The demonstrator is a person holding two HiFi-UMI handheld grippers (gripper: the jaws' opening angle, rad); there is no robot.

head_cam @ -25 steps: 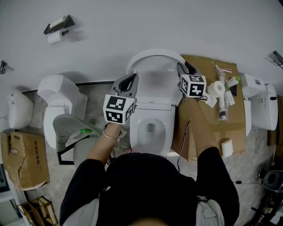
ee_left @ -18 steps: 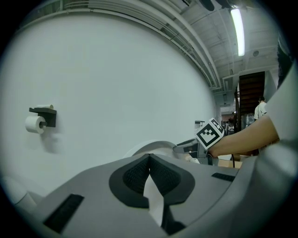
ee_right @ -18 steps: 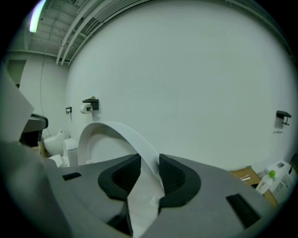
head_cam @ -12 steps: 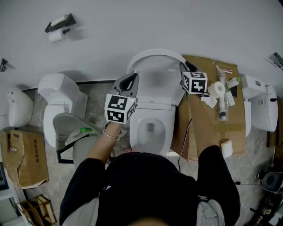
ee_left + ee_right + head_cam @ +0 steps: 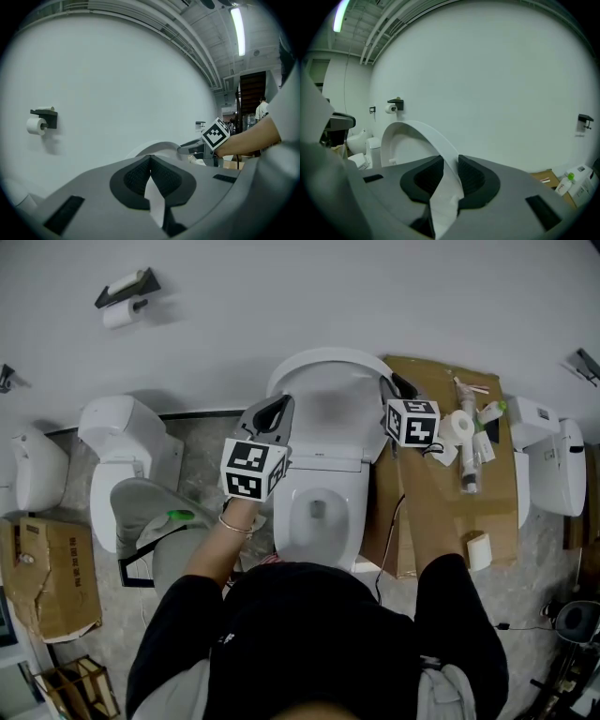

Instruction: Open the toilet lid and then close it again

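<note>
The toilet lid (image 5: 330,381) stands raised at the back of the toilet (image 5: 319,521), close to the white wall (image 5: 309,296). The bowl below it is open.

The right gripper (image 5: 450,161) is closed on the right edge of the lid. In the right gripper view the thin white edge passes between the two dark pads, and both pads press on it. The left gripper (image 5: 150,158) is at the left side of the lid. Its tips meet each other, and only a narrow white strip shows in the gap under them. I cannot tell if this strip is held. In the left gripper view the arch of the lid rises just beyond the tips, and the right gripper shows farther to the right, at the other side of the arch.

The person stands in front of the toilet, with both arms stretched forward over it.

Just to the right of the toilet lies a flat cardboard box (image 5: 445,512). A paper roll (image 5: 460,427) and some tubes and bottles lie on its far part. A second toilet (image 5: 117,442) stands to the left, apart from the first one, and a third toilet (image 5: 553,465) stands beyond the cardboard box at the right. On the wall, well to the upper left, a black holder (image 5: 122,298) carries a roll of toilet paper.
</note>
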